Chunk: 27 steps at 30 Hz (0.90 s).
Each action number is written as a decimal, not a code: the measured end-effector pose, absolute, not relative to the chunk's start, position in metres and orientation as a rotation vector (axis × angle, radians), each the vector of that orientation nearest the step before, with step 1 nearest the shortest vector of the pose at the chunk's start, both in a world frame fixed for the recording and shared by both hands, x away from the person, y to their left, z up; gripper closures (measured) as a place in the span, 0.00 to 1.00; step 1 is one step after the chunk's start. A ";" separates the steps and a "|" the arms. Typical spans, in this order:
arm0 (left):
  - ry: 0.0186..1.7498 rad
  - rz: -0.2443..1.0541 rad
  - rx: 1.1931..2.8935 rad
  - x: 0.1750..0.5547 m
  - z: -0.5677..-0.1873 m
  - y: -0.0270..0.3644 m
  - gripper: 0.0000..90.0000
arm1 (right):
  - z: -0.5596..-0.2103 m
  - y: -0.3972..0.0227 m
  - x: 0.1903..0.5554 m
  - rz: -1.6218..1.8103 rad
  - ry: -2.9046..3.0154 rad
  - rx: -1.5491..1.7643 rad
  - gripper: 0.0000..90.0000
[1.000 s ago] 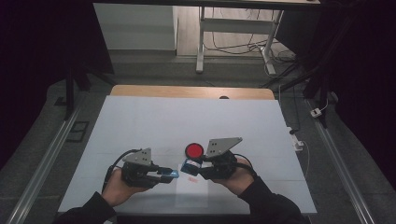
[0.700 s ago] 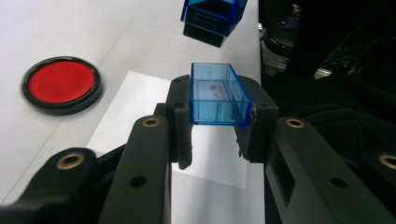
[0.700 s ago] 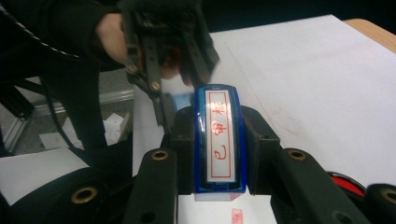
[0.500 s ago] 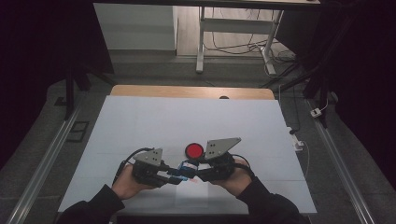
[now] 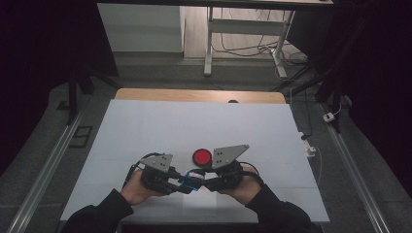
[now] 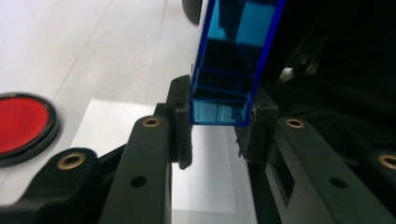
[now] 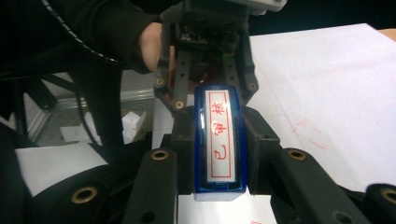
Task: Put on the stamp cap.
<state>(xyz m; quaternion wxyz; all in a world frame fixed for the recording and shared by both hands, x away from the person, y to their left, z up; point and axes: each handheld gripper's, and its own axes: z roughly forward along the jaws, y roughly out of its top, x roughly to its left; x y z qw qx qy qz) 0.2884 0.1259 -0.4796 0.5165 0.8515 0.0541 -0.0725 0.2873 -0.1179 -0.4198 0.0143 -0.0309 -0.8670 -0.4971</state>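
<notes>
While both grippers clamp the stamp, it hangs just above the table.
Right gripper (image 7: 218,154) pinches the stamp (image 7: 218,144) body; left gripper (image 6: 217,126) pinches its blue end, likely a cap. Pull straight apart, wrists level; keep clear of red pad (image 5: 201,156) just beyond.

The high view looked forward and down from above the person's side. Each gripper view rode close behind its own jaws, the left gripper (image 5: 176,180) facing the right gripper (image 5: 206,183); all three shared the blue stamp (image 5: 193,180) between them.
</notes>
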 end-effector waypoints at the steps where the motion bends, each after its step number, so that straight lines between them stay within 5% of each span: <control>1: 0.127 -0.175 2.042 0.289 -0.479 0.126 0.77 | -0.420 -0.118 0.287 -1.554 -2.697 -0.094 0.78; 27: 0.147 -0.120 2.033 0.287 -0.481 0.125 0.68 | -0.423 -0.118 0.290 -1.564 -2.659 -0.153 0.78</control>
